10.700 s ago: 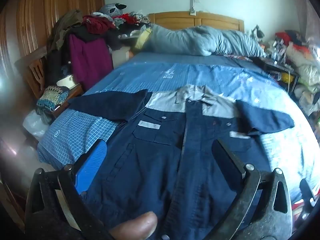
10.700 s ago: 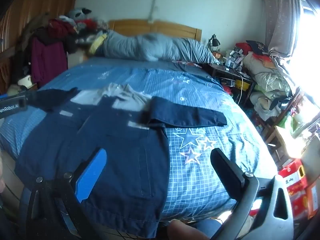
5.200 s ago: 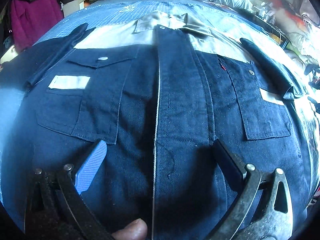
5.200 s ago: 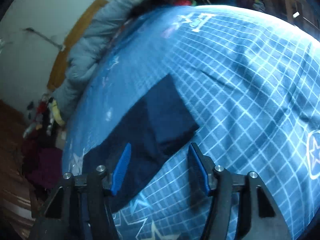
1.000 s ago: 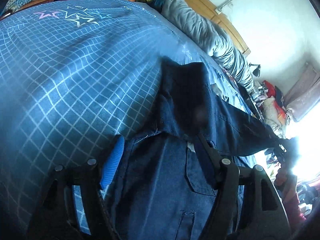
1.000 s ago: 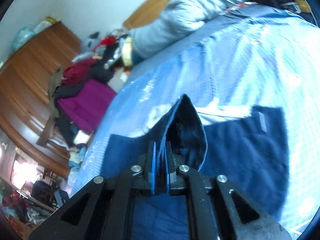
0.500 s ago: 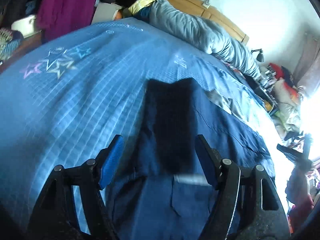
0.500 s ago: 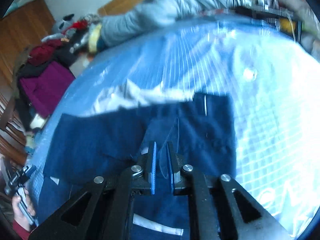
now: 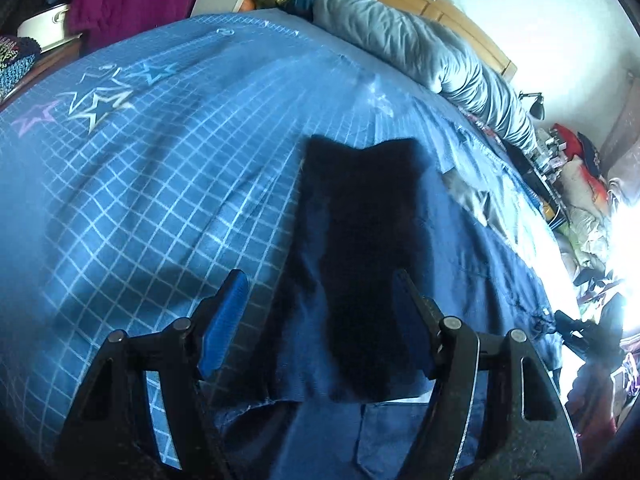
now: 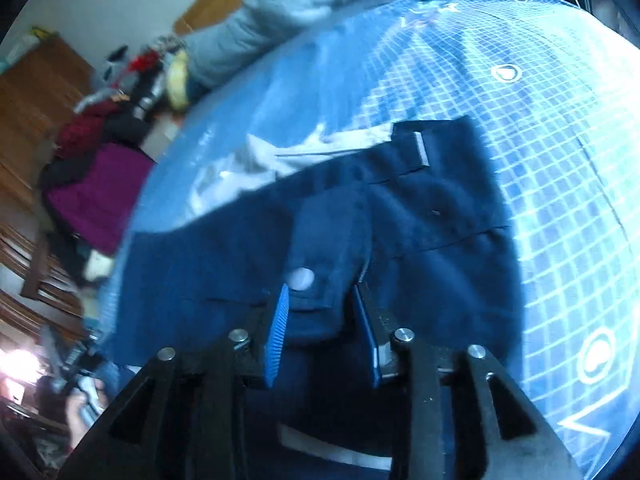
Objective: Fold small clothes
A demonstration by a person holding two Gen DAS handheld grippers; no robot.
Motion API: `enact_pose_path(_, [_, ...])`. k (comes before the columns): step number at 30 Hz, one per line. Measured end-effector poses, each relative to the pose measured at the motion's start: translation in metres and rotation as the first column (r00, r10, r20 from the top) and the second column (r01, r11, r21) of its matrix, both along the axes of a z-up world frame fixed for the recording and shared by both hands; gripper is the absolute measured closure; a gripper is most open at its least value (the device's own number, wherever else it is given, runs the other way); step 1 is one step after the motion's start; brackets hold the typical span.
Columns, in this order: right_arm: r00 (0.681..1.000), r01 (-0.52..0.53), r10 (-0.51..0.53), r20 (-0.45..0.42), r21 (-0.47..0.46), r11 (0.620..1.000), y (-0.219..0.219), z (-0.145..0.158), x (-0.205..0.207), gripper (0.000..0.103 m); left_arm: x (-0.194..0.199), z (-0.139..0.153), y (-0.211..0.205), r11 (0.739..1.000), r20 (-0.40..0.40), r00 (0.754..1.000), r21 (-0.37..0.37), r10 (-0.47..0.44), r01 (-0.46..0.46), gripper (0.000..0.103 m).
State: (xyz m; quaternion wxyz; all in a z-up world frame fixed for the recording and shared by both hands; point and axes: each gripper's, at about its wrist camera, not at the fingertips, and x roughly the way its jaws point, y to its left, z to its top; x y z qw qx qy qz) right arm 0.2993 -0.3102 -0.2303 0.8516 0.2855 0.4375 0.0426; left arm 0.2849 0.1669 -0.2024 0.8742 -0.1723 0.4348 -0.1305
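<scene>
A navy work jacket with a grey collar lies flat on the bed. In the left wrist view its dark folded sleeve runs up between the fingers of my left gripper, which is open and hovers just above the cloth. In the right wrist view the other sleeve's cuff, with a white button, lies across the jacket's chest. My right gripper straddles that cuff, its jaws opening and its pads off the cloth.
The bed has a blue checked cover with star prints, and a grey duvet is bunched at the wooden headboard. Piled clothes stand to the left of the bed, more clutter to the right. A hand shows at the lower left.
My right gripper has come down with the sleeve cuff onto the jacket and its jaws have parted from it. My left gripper has drifted over the folded left sleeve, still open.
</scene>
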Motion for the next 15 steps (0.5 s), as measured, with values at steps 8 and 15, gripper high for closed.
enact_pose_path(8, [0.999, 0.03, -0.028, 0.043, -0.051, 0.998, -0.003, 0.014, -0.013, 0.099, 0.0, -0.009, -0.006, 0.998, -0.016, 1.0, 0.064, -0.006, 0.007, 0.031])
enact_pose_path(15, [0.999, 0.047, -0.041, 0.035, -0.228, 0.972, 0.0, 0.029, -0.021, 0.09, -0.007, 0.014, -0.012, 0.999, 0.039, 0.999, 0.044, 0.014, -0.016, 0.03])
